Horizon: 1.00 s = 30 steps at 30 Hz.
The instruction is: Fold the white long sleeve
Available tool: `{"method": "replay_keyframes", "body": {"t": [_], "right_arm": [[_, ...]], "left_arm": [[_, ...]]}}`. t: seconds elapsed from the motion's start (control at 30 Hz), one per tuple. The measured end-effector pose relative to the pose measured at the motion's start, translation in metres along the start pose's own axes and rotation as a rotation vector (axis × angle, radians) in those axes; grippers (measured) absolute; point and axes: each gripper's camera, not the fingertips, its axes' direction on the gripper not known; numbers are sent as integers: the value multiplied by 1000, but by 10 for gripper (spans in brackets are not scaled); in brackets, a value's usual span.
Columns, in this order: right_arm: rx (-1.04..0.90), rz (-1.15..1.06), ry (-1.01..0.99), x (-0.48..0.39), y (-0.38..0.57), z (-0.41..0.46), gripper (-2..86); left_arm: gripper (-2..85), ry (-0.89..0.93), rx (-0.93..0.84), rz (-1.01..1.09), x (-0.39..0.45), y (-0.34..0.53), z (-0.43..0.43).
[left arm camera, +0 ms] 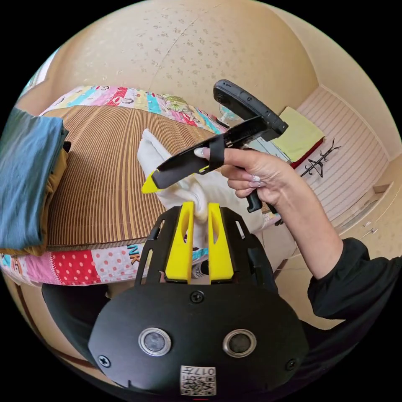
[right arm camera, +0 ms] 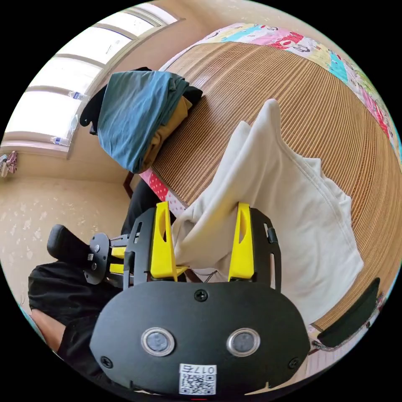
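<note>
1. White long sleeve (right arm camera: 289, 201) lies bunched on the striped mat (right arm camera: 259, 83), its near edge lifted off the mat toward the person.
2. It looks soft, light and limp; judged from the drape, it will sag and slide wherever it is not held, so a seam or hem edge seems the surest hold.
3. Left gripper (left arm camera: 201, 211) has its jaws pressed together on a gathered fold of the shirt, at the shirt's near edge.
4. Right gripper (right arm camera: 205, 234) has its jaws spread, with cloth lying between them; I cannot tell that both jaws press it.
5. In the left gripper view, the right gripper crosses just above the shirt, held in a hand (left arm camera: 255, 176).
6. A pile of folded clothes (right arm camera: 138, 113), blue on top, sits on the mat's corner, well apart from the shirt.
7. Beside the shirt the mat is bare, so nothing seems to block a fold.
</note>
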Motion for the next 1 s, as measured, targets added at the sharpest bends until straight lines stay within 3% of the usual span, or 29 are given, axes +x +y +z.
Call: {"method": "replay_keyframes", "body": {"t": [0.07, 0.13, 0.3, 0.37, 0.5, 0.57, 0.67, 0.73, 0.83, 1.0], "right_arm": [[-37, -25, 93, 1, 9, 0, 169], [34, -4, 63, 22, 29, -15, 132], [412, 30, -197, 111, 155, -67, 88], [628, 42, -312, 161, 249, -80, 87], [867, 188, -468, 247, 383, -58, 95], [896, 429, -444, 296, 444, -32, 119], [963, 606, -376, 324, 494, -24, 158], [996, 608, -396, 332, 501, -26, 176], [898, 562, -429, 347, 473, -23, 206], [754, 486, -565, 366, 423, 1, 223]], "left_arm": [[62, -10, -13, 44, 19, -1, 11], [65, 12, -12, 79, 27, 2, 16], [76, 230, 18, 29, 8, 11, 18], [84, 345, -98, -26, -11, 8, 42], [85, 452, -220, -91, -30, 4, 83], [94, 487, -236, -121, -33, -2, 103], [125, 503, -262, -151, -30, -22, 135], [159, 495, -250, -172, -29, -41, 154], [187, 509, -256, -219, -28, -81, 198], [190, 575, -459, -270, -25, -120, 294]]}}
